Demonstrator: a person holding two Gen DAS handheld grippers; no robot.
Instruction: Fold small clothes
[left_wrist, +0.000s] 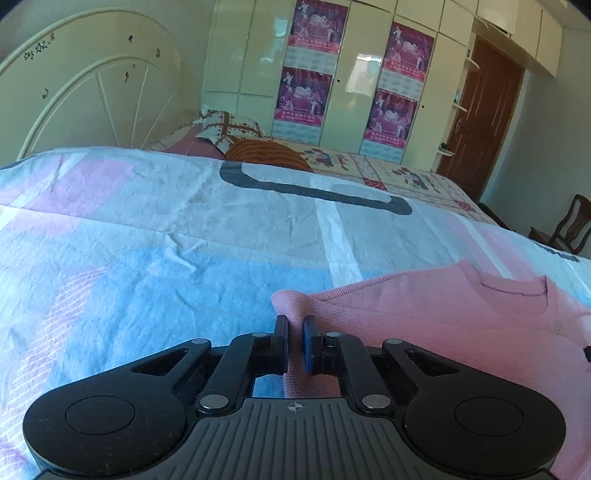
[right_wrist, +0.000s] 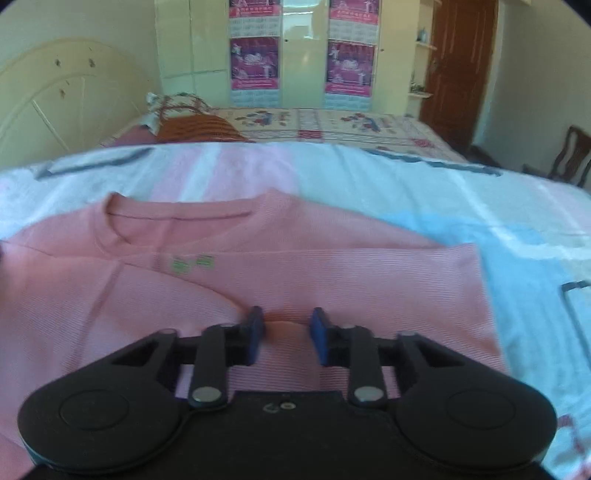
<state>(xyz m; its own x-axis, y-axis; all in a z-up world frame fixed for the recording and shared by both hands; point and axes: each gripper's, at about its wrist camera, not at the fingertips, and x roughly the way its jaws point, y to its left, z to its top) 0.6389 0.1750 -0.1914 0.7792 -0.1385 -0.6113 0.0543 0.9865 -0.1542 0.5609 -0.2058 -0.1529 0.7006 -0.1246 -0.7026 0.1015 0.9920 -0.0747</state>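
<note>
**Two grips on the pink top, ready to fold**

The left gripper (left_wrist: 295, 332) has its fingers almost shut. A bunched bit of the pink knit top (left_wrist: 443, 325) is squeezed between them, at the top's left edge. The right gripper (right_wrist: 286, 328) has its fingers a little way apart. A small raised fold of the same top (right_wrist: 332, 280) sits between the blue pads (right_wrist: 255, 332), and the pads seem to press on it, though the picture is a bit blurry.

To do this step well, I think both hands should lift together and only a little, so the cloth does not slip out. Then they should carry the near part over toward the neck and lay it down flat, with no big wrinkles. The edges should line up.

The rest of the top spreads out past the fingers, flat on the blue and pink bedsheet (left_wrist: 147, 229). Its round collar (right_wrist: 177, 218) lies farther away, beyond the right fingers and a bit to their left. One side looks already turned in over the chest.
</note>
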